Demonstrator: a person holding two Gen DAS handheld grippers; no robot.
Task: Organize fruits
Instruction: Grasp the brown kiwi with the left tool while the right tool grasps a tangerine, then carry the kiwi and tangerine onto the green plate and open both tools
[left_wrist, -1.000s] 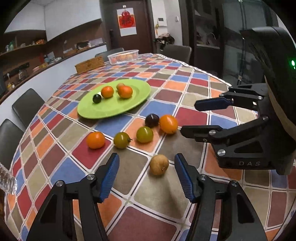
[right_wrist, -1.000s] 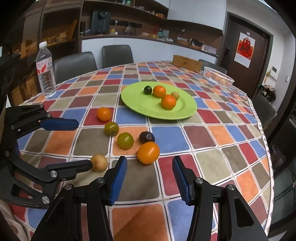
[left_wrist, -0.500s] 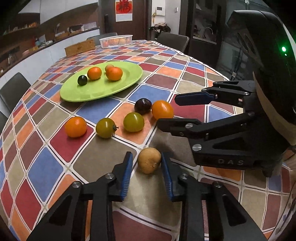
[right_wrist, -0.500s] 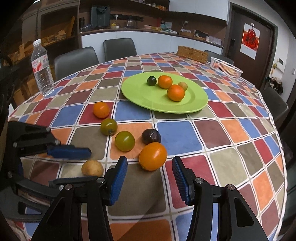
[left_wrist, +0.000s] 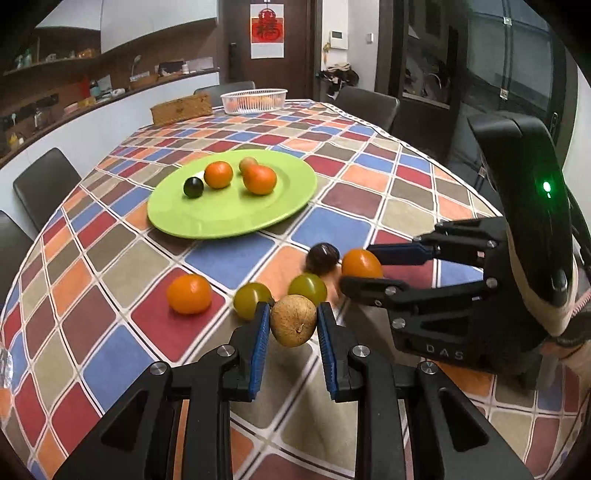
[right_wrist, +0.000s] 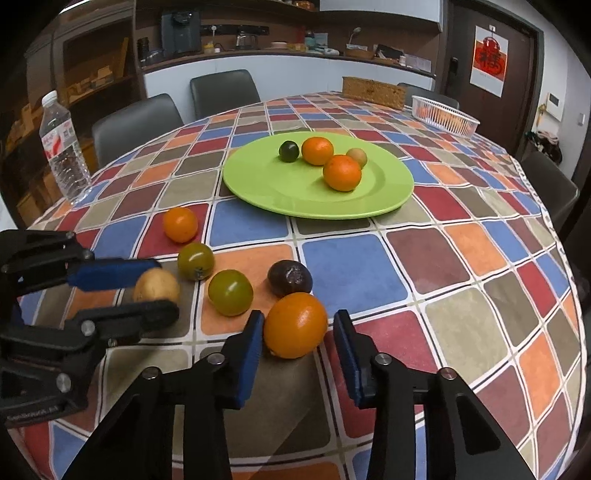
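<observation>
My left gripper (left_wrist: 291, 326) is shut on a small brown round fruit (left_wrist: 293, 325), also seen in the right wrist view (right_wrist: 157, 286), and holds it just above the table. My right gripper (right_wrist: 297, 332) is open around an orange fruit (right_wrist: 295, 325) on the table, its left pad close to the fruit and the right pad apart from it. A green plate (right_wrist: 288, 199) holds two oranges, a dark green fruit and a small brown fruit. Loose on the cloth lie two green fruits (right_wrist: 231, 291), a dark purple fruit (right_wrist: 290, 277) and an orange (right_wrist: 180, 224).
A checked cloth covers the round table (right_wrist: 461, 266). A water bottle (right_wrist: 62, 151) stands at the left edge. A wicker box (right_wrist: 373, 92) and a white basket (right_wrist: 443, 116) sit at the far side. Chairs ring the table.
My left gripper closed on the brown fruit and lifted it slightly. My right gripper moved forward, so the orange now sits between its fingers.
</observation>
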